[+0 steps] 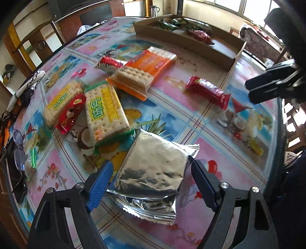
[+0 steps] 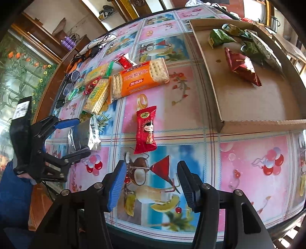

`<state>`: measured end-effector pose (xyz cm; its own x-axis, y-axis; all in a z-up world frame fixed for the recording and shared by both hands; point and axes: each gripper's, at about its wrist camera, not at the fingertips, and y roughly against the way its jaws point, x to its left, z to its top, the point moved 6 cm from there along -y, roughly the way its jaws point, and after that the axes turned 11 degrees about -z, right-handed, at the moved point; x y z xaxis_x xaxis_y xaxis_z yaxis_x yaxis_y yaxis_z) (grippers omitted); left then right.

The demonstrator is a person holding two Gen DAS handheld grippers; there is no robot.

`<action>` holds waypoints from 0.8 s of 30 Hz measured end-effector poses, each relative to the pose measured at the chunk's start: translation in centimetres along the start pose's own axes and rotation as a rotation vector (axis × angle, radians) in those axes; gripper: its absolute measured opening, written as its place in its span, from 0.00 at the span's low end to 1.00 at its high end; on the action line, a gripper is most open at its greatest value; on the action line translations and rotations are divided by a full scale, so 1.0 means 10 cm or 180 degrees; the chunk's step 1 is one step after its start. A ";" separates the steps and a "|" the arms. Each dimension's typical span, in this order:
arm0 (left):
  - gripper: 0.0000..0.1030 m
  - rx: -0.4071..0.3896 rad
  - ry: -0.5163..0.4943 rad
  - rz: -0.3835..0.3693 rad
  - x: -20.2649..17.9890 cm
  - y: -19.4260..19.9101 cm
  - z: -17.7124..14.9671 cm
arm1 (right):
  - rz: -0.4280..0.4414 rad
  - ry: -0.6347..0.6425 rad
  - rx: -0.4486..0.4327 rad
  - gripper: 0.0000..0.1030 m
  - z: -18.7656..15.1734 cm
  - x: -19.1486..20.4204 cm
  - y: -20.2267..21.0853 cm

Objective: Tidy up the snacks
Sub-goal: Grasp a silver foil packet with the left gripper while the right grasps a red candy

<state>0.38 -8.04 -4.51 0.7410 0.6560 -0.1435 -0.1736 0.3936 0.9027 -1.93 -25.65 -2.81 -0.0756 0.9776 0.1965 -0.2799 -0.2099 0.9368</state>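
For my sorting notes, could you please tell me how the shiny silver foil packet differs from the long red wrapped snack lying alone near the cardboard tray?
The silver foil packet is broad, squarish and unprinted; the red wrapped snack is narrow, long and printed with a cartoon figure. The silver packet lies between the fingers of the open left gripper; the red snack lies in front of the right gripper, outside its fingers. Both rest flat on the patterned tablecloth, outside the cardboard tray.

Daylit windows (image 1: 227, 4) behind a wooden chair (image 1: 36, 42), perhaps shelving (image 2: 63, 32) along the wall
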 end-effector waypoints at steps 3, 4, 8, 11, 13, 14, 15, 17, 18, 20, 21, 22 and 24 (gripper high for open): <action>0.80 -0.0115 0.0209 -0.0007 0.02 -0.02 -0.01 | -0.0061 0.0037 -0.0016 0.58 0.03 0.01 -0.02; 0.80 -0.0167 0.0317 0.0010 0.03 -0.01 -0.01 | -0.0087 0.0060 -0.0019 0.58 0.05 0.02 -0.03; 0.70 -0.0327 0.0651 0.0182 0.02 0.00 0.01 | -0.0204 0.0192 -0.0040 0.58 0.19 0.11 -0.12; 0.56 -0.0463 0.0909 0.0330 0.00 0.04 0.01 | -0.0262 0.0210 -0.0043 0.59 0.32 0.19 -0.22; 0.56 -0.0514 0.1021 0.0400 -0.01 0.05 0.00 | -0.0325 0.0263 -0.0051 0.58 0.39 0.24 -0.29; 0.56 -0.0528 0.1047 0.0424 -0.02 0.05 -0.01 | -0.0391 0.0296 -0.0042 0.58 0.41 0.27 -0.34; 0.56 -0.0549 0.1082 0.0450 -0.04 0.05 -0.02 | -0.0406 0.0306 -0.0032 0.58 0.42 0.29 -0.37; 0.55 -0.0582 0.1128 0.0477 -0.07 0.07 -0.06 | -0.0442 0.0357 0.0003 0.44 0.41 0.35 -0.45; 0.55 -0.0589 0.1153 0.0484 -0.08 0.07 -0.07 | -0.0558 0.0424 -0.0021 0.39 0.39 0.38 -0.47; 0.55 -0.0650 0.1191 0.0415 -0.13 0.09 -0.09 | -0.0624 0.0526 -0.0083 0.23 0.36 0.43 -0.46; 0.55 -0.0676 0.1209 0.0386 -0.15 0.09 -0.10 | -0.0602 0.0515 -0.0087 0.23 0.35 0.44 -0.46; 0.55 -0.0688 0.1222 0.0374 -0.16 0.08 -0.10 | -0.0572 0.0477 -0.0092 0.23 0.33 0.43 -0.44; 0.55 -0.0689 0.1224 0.0354 -0.19 0.08 -0.08 | -0.0517 0.0438 -0.0122 0.23 0.29 0.42 -0.41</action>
<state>-1.67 -8.46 -3.86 0.4224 0.8773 -0.2277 -0.4003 0.4059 0.8216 1.70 -20.62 -5.02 -0.1556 0.9878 0.0000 -0.3350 -0.0528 0.9407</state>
